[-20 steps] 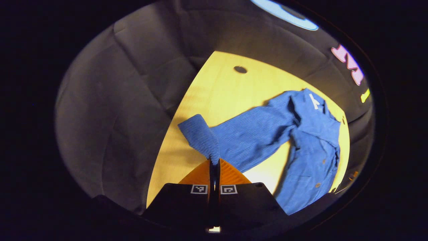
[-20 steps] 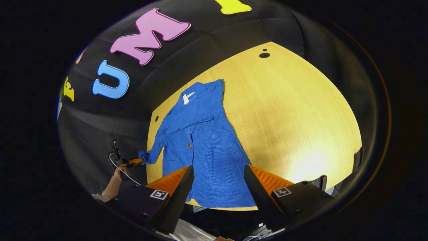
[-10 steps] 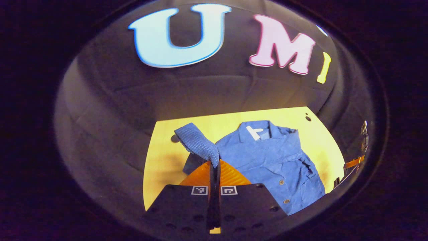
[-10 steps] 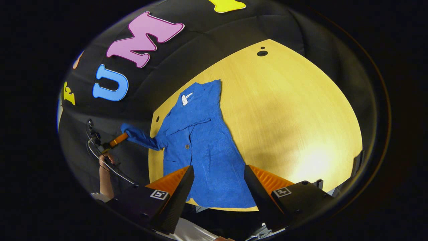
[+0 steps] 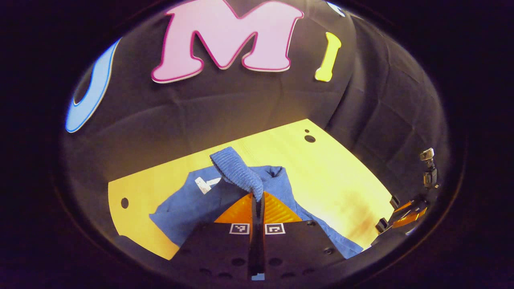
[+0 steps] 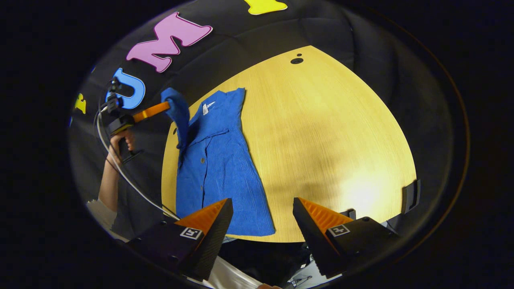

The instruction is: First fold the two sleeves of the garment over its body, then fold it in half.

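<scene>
L gripper (image 5: 257, 199) now swinging sleeve (image 5: 237, 170) up and inward vs 0.5 s ago, jaws pinching its cuff | blue garment (image 6: 219, 160) lying on yellow wood table (image 6: 333, 132), dark cloth walls around | R gripper (image 6: 261, 216) hovering at near edge, jaws wide, holding nothing | garment's hem partly hidden behind R finger.

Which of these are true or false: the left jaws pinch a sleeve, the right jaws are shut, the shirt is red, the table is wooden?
1. The left gripper pinches the sleeve. True.
2. The right gripper is shut. False: its jaws stand wide apart, holding nothing.
3. The shirt is red. False: it is blue.
4. The shirt lies on a wood-grain table. True.
5. The sleeve lies flat on the table. False: it is lifted above the shirt.
</scene>
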Motion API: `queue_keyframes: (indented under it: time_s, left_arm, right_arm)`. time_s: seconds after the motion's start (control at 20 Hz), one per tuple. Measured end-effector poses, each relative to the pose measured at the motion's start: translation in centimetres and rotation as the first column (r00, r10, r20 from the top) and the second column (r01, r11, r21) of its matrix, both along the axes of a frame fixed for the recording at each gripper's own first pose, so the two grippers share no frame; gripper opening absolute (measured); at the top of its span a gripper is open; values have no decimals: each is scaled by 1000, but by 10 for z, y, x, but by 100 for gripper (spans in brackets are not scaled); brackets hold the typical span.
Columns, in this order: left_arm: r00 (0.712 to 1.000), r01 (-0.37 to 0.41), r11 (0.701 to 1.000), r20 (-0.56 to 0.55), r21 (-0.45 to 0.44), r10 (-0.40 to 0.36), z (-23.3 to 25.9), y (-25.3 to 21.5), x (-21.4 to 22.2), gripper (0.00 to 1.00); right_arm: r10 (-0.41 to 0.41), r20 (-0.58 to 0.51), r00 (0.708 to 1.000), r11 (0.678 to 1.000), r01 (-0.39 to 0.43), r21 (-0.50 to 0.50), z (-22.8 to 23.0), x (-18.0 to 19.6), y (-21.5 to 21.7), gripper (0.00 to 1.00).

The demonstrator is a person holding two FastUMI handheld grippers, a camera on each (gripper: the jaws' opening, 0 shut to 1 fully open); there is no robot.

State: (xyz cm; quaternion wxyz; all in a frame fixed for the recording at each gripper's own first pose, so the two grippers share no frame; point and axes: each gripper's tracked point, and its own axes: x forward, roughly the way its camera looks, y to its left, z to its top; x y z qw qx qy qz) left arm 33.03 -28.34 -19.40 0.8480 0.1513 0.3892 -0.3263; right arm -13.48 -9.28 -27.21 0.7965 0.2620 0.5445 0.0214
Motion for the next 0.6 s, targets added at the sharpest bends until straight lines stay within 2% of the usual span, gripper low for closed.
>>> queue_keyframes:
  time_s: [0.1,0.35,0.45,0.55,0.6]
  left_arm:
    - [998,21,1000,-53,23,-20,-30,-29,2,0]
    - [992,36,992,-122,117,-21,-83,-53,9,0]
    - [989,49,991,-147,124,-31,-91,-63,8,0]
    - [975,100,991,-209,94,-79,-97,-72,-6,3]
    - [968,114,992,-232,59,-98,-98,-79,-12,9]
  right_arm:
    - [-9,-8,1000,1000,9,18,0,-4,-9,97]
    - [7,-4,1000,999,-7,49,-6,7,-27,96]
    - [10,-8,1000,998,-9,56,-9,10,-34,96]
    - [14,-5,1000,998,-14,56,-12,14,-41,96]
    - [11,-1,1000,998,-11,61,-13,16,-43,96]
